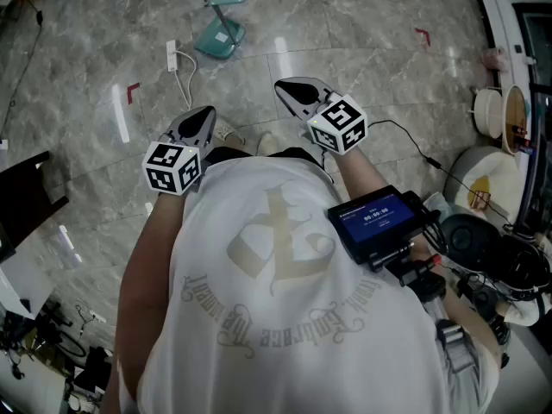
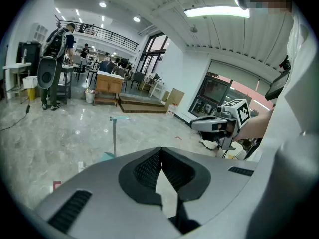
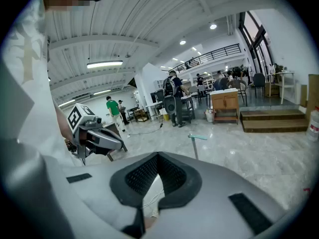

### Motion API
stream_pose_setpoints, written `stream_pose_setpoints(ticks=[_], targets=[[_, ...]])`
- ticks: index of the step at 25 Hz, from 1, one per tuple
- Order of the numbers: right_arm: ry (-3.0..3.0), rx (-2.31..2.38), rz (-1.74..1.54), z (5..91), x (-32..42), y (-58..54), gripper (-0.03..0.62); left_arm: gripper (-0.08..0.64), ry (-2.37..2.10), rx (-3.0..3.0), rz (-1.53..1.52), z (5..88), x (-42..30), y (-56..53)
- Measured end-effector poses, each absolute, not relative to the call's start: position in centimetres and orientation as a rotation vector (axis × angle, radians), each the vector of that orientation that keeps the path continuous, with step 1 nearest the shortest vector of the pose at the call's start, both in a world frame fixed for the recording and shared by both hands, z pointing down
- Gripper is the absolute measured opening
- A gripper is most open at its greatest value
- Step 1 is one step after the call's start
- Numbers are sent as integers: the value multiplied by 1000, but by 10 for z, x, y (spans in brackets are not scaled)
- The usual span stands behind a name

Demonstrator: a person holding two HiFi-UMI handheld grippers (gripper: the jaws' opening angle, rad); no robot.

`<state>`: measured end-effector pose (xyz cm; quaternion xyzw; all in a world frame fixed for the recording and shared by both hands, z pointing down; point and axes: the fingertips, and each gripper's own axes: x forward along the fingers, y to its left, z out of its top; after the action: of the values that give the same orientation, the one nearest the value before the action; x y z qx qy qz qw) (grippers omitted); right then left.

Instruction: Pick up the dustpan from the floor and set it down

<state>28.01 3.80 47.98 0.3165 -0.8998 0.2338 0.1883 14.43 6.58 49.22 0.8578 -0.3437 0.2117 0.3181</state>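
Dustpan (image 1: 221, 38) sits on the floor (image 1: 362, 24) well ahead of me, handle upright; my left gripper (image 1: 205, 115) and right gripper (image 1: 291, 89) keep fingers pressed together, holding nothing

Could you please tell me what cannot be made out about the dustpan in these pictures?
Head view: the teal plastic dustpan is too small to tell whether it holds any dirt.
Left gripper view: the left gripper's grey body hides nearly all of its pan; the upright handle shows.
Right gripper view: the right gripper hides the pan entirely; only the handle shows.
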Motion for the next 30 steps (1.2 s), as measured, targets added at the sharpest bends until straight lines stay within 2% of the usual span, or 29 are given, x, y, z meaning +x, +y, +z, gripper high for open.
stream_pose_setpoints(ticks=[30], targets=[[-2562, 939, 706, 479, 277, 24, 17, 12, -966, 2249, 562, 483, 131, 69]])
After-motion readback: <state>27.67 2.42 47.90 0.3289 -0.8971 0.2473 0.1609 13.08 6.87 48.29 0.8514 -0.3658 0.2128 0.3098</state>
